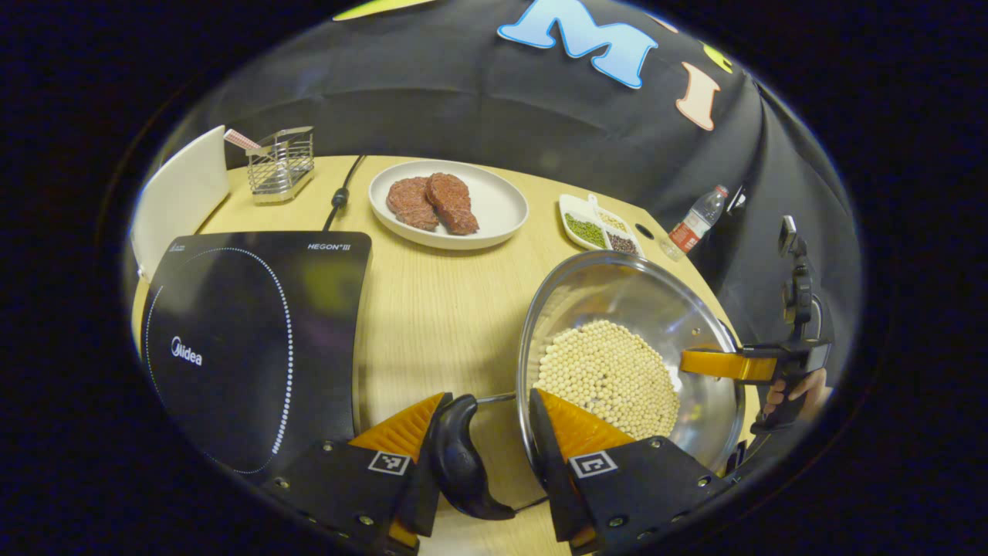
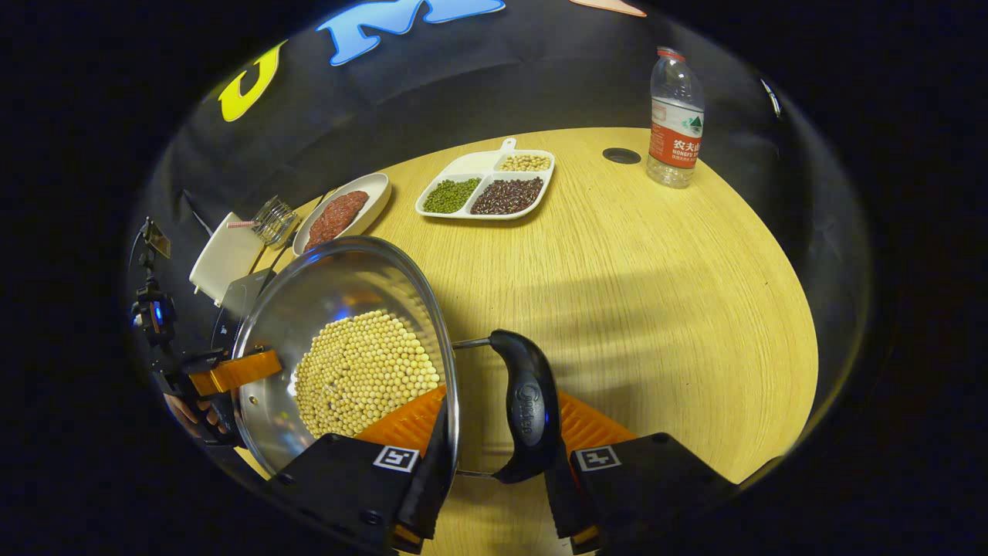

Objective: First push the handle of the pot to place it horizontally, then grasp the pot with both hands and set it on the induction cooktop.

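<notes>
Both cams close over pot, opposite sides, facing inward, sharing pot, table.

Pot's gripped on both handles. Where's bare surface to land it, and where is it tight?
The induction cooktop top is bare. Bare wood also lies between it and the pot, in front of the steak plate, and in a wide patch right of the pot handle, below the bean tray and bottle. The back edge is crowded.
</notes>
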Motion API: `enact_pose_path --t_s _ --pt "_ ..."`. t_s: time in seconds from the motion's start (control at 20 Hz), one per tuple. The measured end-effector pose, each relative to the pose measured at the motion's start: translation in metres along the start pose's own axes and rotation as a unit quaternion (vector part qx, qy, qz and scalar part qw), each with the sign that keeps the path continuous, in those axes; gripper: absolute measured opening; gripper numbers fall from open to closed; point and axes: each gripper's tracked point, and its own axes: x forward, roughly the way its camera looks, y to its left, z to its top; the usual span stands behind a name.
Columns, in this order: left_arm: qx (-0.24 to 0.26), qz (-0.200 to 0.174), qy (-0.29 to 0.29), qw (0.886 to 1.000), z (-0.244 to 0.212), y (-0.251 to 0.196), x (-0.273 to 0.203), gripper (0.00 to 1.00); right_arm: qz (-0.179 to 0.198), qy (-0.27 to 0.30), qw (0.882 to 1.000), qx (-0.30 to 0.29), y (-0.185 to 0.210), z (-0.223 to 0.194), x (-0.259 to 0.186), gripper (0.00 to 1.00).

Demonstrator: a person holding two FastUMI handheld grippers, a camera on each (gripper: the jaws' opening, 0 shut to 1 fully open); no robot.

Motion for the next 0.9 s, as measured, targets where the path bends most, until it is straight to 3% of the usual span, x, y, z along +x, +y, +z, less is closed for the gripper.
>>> enact_pose_path --t_s 0.15,0.3,0.4,0.9 --pt "-0.003 -0.003 -0.002 1.000 -0.002 -0.002 0.001 0.60 -0.002 -0.002 1.000 -0.010 -0.001 0.000 -0.001 0.59" --pt "0.000 -0.002 0.000 1.000 -0.001 -0.003 0.001 0.53 -0.009 -0.006 1.000 -0.018 -0.003 -0.004 -0.007 0.56" --pt "0.003 -0.006 -0.002 1.000 -0.005 -0.006 -0.001 0.54 -0.012 -0.014 1.000 -0.023 -0.004 -0.005 -0.016 0.58" --pt "0.000 -0.012 -0.003 1.000 -0.014 -0.016 -0.070 0.54 -0.010 -0.009 1.000 -0.023 0.019 -0.024 -0.067 0.56"
